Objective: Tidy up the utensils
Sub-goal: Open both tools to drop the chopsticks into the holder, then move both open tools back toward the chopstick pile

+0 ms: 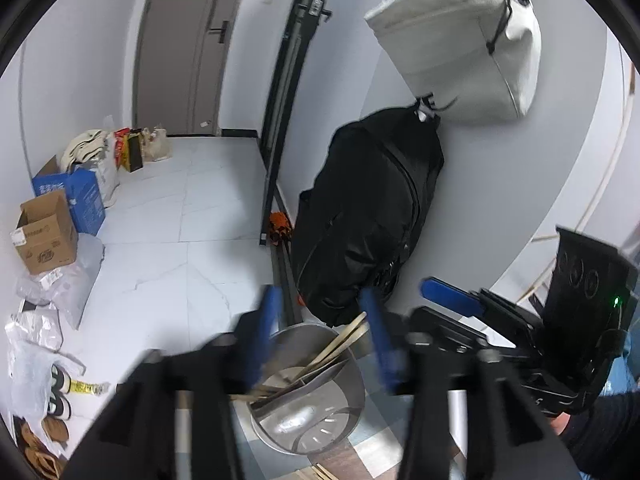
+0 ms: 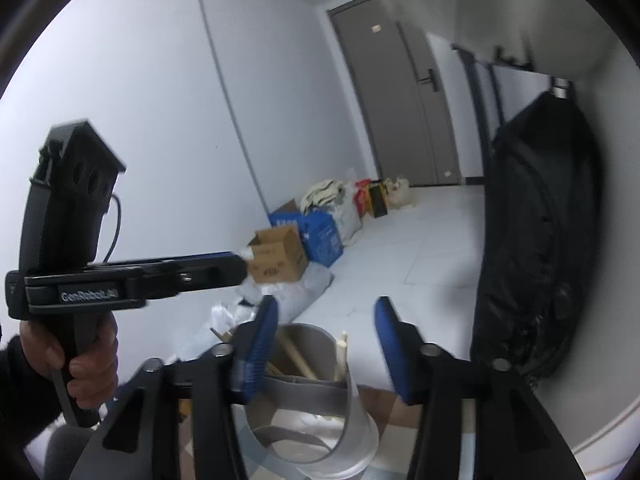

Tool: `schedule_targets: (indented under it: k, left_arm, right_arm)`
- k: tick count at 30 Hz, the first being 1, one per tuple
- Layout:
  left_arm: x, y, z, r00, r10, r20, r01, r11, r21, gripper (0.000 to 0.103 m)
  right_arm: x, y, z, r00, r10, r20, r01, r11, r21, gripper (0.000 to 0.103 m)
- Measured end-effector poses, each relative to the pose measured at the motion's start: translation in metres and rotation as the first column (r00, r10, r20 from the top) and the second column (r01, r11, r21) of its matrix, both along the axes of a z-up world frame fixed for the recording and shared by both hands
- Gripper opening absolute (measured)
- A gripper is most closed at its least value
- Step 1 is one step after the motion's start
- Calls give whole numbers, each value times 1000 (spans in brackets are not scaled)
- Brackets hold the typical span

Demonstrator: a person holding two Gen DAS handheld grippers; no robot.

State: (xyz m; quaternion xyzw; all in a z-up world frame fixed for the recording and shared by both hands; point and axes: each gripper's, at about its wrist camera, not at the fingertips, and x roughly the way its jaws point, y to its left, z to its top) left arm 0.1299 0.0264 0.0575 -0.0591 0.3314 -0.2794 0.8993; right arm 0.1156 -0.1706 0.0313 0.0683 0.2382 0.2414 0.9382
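A shiny metal utensil holder stands on a checked tablecloth, with several wooden chopsticks leaning inside it. My left gripper is open; its blue fingers hang above the holder's rim, one on each side, pressing on nothing. In the right wrist view the same holder sits just below my right gripper, which is also open and empty, with chopsticks poking up between its fingers. A hand holds the left gripper at the left. More wooden sticks lie on the cloth near the bottom edge.
A black bag hangs against the wall close behind the table, with a white bag above it. Cardboard boxes, plastic bags and a blue box line the far wall on the tiled floor. A grey door stands at the back.
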Motion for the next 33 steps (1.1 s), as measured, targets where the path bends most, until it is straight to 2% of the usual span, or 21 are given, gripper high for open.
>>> schedule_targets:
  k: [2, 6, 9, 11, 15, 18, 21, 29, 33]
  left_arm:
    - [-6, 2, 1, 1000, 29, 9, -28, 1000, -7, 48]
    - [-16, 6, 1, 997, 78, 15, -78, 997, 10, 48]
    - [-28, 9, 1, 993, 114, 21, -114, 993, 22, 52]
    - [-34, 13, 2, 989, 149, 22, -149, 989, 10, 60]
    - [-52, 20, 4, 979, 202, 25, -201, 979, -23, 62]
    - [-65, 19, 5, 972, 231, 41, -231, 973, -16, 63]
    - [-80, 15, 9, 965, 254, 62, -255, 967, 10, 74]
    - [-119, 8, 11, 959, 261, 109, -264, 964, 16, 74]
    - [-133, 7, 8, 957, 266, 115, -270, 963, 24, 75]
  right_arm:
    - [-6, -5, 1, 1000, -15, -7, 15, 1000, 5, 54]
    - [-21, -17, 4, 998, -60, -7, 60, 998, 23, 65]
    - [-34, -25, 7, 996, -86, -8, 86, 996, 33, 72]
    - [-43, -30, 10, 995, -99, -6, 99, 994, 40, 75]
    - [-59, -31, 17, 993, -115, -2, 115, 992, 51, 83]
    - [-77, -30, 21, 993, -118, 17, 117, 992, 46, 87]
    - [-95, -28, 27, 992, -121, 35, 119, 992, 42, 95]
    - [-128, -23, 27, 993, -110, 40, 108, 993, 49, 98]
    - [-145, -18, 27, 992, -112, 49, 110, 993, 36, 102]
